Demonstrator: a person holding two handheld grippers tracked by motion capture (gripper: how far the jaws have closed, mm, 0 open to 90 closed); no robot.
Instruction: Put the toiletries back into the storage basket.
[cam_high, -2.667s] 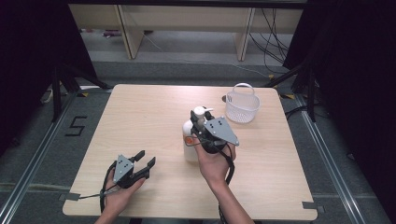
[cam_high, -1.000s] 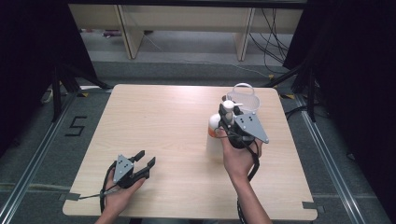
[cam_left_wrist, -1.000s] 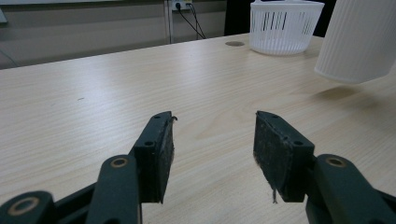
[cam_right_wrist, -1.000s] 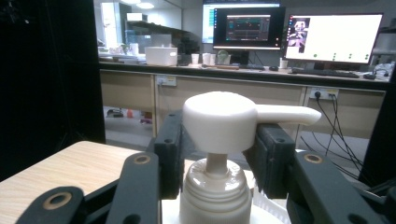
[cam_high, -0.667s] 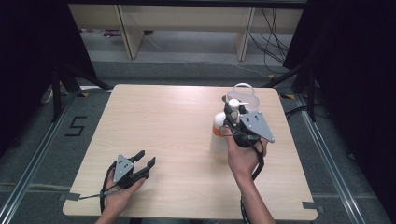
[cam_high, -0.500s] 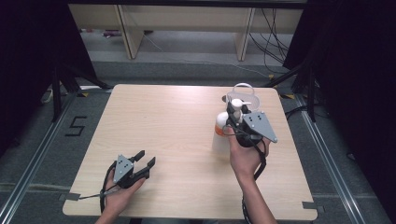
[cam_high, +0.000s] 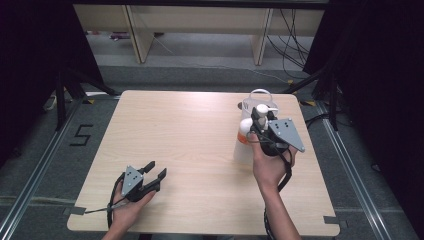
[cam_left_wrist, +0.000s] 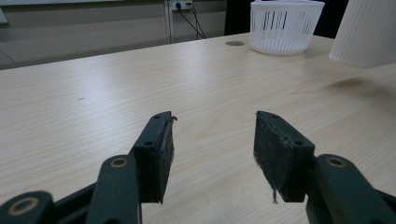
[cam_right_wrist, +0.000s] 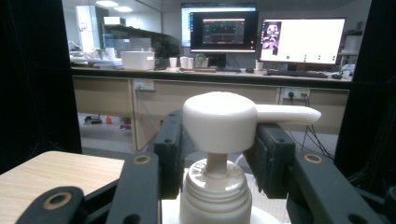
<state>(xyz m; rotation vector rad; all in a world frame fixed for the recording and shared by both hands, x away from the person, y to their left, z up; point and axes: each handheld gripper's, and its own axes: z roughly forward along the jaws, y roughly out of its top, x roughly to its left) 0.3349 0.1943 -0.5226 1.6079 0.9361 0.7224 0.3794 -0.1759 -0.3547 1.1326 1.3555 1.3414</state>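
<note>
- White plastic pump bottle (cam_high: 246, 131) clamped at the pump head (cam_right_wrist: 219, 122) by right gripper (cam_high: 262, 126), lifted beside white slotted basket (cam_left_wrist: 286, 25).
- Left gripper (cam_high: 153, 176) jaws wide, empty, low over wooden table (cam_high: 180, 135).

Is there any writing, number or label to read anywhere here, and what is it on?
"5" – black mark on the grey floor left of the table.
Monitors behind the pump bottle, seen from the right gripper: screen text too small and blurred to read.
Pump bottle: no label readable.
White basket: no writing visible.
</note>
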